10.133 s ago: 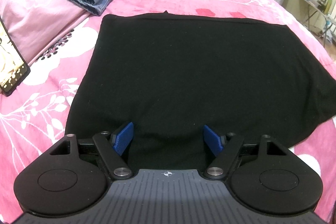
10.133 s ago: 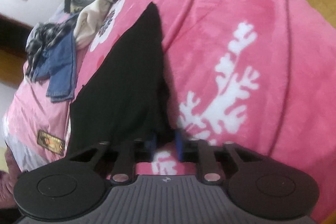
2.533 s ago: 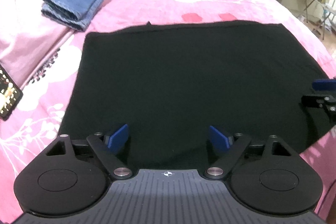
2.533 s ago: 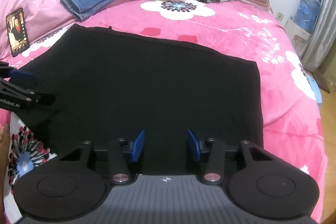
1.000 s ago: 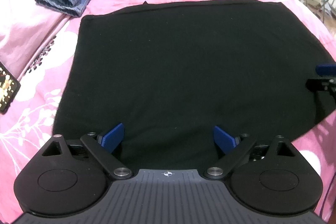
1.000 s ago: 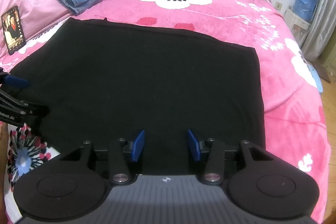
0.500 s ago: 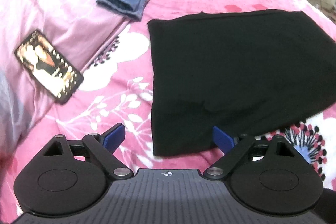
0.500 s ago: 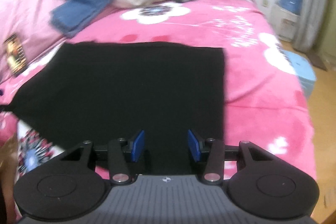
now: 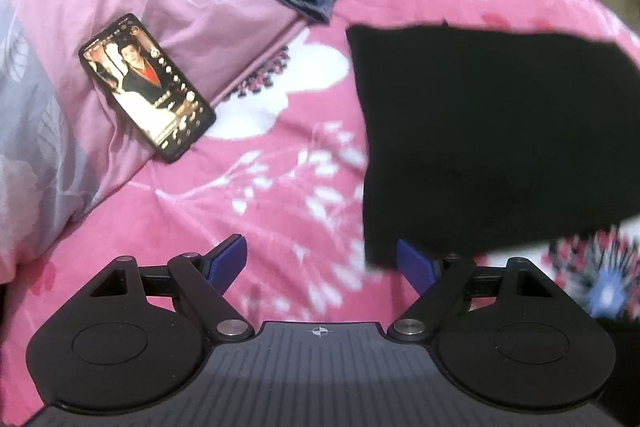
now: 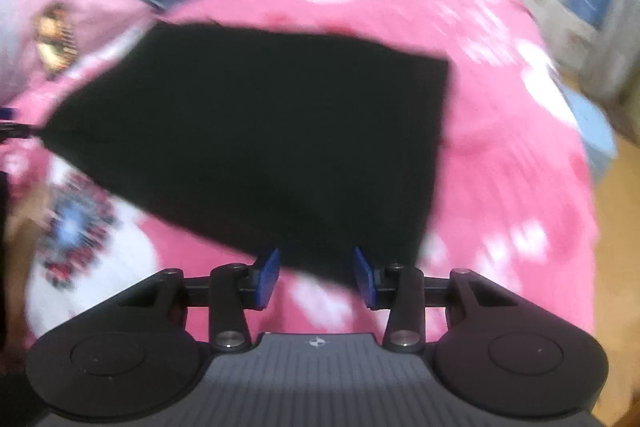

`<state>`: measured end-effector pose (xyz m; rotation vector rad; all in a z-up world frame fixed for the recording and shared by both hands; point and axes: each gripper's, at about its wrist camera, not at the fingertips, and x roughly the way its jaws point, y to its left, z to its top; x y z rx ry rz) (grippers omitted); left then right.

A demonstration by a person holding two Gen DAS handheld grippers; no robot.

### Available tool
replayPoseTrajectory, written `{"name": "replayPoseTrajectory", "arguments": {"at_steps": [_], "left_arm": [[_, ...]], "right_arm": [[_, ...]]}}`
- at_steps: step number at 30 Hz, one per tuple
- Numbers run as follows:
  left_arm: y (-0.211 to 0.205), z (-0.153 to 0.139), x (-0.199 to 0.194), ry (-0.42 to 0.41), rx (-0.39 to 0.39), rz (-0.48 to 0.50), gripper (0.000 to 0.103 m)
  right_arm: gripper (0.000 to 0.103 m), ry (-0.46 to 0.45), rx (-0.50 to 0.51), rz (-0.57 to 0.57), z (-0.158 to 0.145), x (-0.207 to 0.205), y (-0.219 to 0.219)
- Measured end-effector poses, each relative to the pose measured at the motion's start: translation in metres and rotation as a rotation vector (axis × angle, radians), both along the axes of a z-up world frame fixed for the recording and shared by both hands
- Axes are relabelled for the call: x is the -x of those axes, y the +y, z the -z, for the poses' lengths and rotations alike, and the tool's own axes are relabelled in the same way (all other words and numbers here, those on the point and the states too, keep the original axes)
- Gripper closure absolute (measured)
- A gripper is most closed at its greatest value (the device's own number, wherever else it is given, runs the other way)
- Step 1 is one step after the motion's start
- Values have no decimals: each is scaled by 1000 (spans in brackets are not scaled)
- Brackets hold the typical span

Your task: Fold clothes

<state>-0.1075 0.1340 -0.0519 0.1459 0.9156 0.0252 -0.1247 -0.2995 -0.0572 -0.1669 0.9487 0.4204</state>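
Black garment [image 9: 488, 131] lies ahead-right of left tongs [image 9: 322, 263].

I hold both claws tipped down. My left claw [image 9: 321, 263] is wide and closing, with nothing between its jaws. My right claw [image 10: 316, 277] is narrower, closing too, gripping nothing.

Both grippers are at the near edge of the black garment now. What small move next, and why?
Probably ease each gripper down onto its near corner. The black garment lies flat; the right gripper, jaws closing, frames its near edge with no cloth between the pads, and the left gripper, also closing, has the left corner just inside its right pad.
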Motion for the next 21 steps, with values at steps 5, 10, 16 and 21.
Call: {"name": "replayPoseTrajectory", "arguments": {"at_steps": [5, 10, 16, 21], "left_arm": [[-17, -4, -31, -47, 92, 49, 19], [-29, 11, -58, -35, -9, 65, 19], [-19, 24, -63, -3, -45, 45, 19], [-7, 30, -62, -4, 0, 31, 18]], "right_arm": [[60, -132, -69, -378, -20, -13, 81], [78, -202, -52, -689, -10, -19, 169], [90, -195, -19, -741, 23, -30, 214], [96, -179, 50, -862, 34, -12, 216]]}}
